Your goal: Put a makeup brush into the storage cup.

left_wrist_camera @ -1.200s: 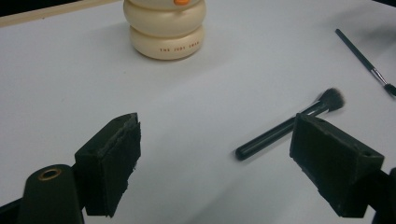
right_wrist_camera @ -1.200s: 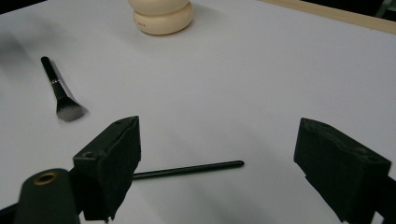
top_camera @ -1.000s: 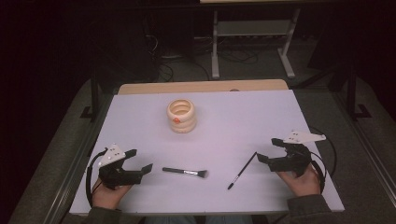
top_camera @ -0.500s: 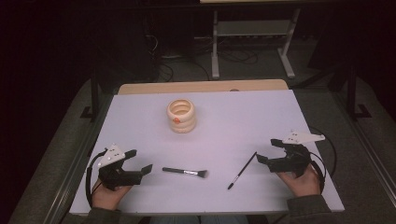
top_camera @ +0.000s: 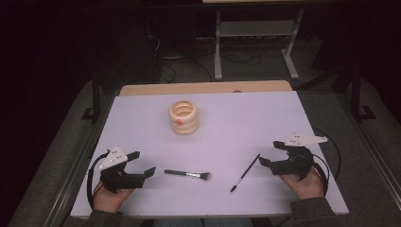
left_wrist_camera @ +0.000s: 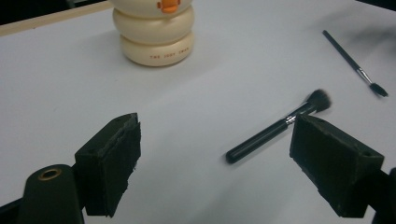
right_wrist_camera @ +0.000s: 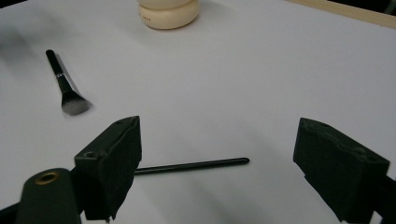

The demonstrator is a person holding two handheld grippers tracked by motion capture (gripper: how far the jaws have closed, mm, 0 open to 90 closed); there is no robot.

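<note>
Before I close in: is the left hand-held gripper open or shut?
Open. The left hand-held gripper has its jaws wide apart, nothing between them; the thick brush lies just beyond.

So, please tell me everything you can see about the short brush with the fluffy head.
The short brush lies flat on the white table, near the front edge, just right of the open left gripper, which does not touch it. It has a glossy black handle, a narrow silver ferrule and a flared tuft of dark bristles with paler tips. In the high view the tuft points right. Nothing rests on it; only the table touches it.
</note>
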